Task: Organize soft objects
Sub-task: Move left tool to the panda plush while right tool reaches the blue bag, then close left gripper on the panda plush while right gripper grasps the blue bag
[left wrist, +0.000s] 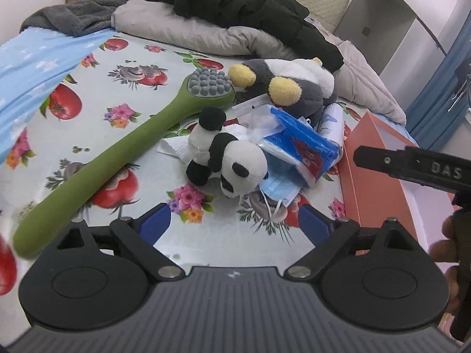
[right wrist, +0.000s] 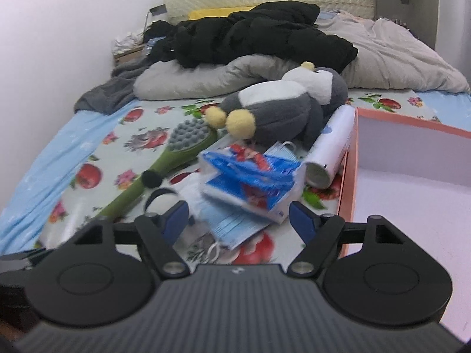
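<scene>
A small panda plush [left wrist: 226, 158] lies on the fruit-print sheet, just ahead of my open left gripper [left wrist: 235, 223], whose blue pads hold nothing. Behind it rests a grey and white penguin plush [left wrist: 291, 82] [right wrist: 282, 108] with yellow feet. A blue tissue pack [left wrist: 303, 144] [right wrist: 250, 176] sits on a blue face mask [left wrist: 278, 189] [right wrist: 232, 226]. My right gripper [right wrist: 240, 220] is open and empty, hovering over the mask and pack. An orange box [left wrist: 374, 173] [right wrist: 412, 176] with a white inside stands open at the right.
A long green massage brush [left wrist: 117, 150] [right wrist: 164, 161] lies diagonally at the left. A white cylinder [right wrist: 329, 150] [left wrist: 332, 126] lies against the box. A grey duvet [left wrist: 182, 32] and black jacket [right wrist: 256, 35] are heaped at the back. A blue sheet [left wrist: 38, 67] covers the left edge.
</scene>
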Action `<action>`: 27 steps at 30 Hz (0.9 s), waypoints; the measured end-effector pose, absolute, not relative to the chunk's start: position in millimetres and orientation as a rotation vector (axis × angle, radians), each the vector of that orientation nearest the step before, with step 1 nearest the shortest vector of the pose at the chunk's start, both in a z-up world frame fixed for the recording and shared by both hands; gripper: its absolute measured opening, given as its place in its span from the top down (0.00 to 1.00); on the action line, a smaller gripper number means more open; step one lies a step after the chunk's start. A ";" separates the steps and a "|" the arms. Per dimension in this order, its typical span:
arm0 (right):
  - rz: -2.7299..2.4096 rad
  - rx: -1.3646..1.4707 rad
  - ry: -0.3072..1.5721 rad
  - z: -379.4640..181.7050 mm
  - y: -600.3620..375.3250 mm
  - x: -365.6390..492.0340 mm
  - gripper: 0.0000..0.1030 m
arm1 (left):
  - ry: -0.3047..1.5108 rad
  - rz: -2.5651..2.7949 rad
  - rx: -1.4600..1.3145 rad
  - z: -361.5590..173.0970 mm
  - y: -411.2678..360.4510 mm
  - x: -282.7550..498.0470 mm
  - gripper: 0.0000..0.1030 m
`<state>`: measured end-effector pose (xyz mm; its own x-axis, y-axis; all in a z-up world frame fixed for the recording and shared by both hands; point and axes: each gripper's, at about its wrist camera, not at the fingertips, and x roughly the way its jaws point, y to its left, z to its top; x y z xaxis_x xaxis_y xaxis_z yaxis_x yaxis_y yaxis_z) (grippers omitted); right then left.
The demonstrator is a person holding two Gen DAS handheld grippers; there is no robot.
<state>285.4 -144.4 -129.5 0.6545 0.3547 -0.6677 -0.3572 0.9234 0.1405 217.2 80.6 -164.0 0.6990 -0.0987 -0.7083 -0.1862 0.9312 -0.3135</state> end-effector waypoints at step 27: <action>0.423 -0.293 0.809 -180.9 -87.5 381.9 0.27 | 0.789 -0.067 -0.597 -220.8 100.4 294.6 0.34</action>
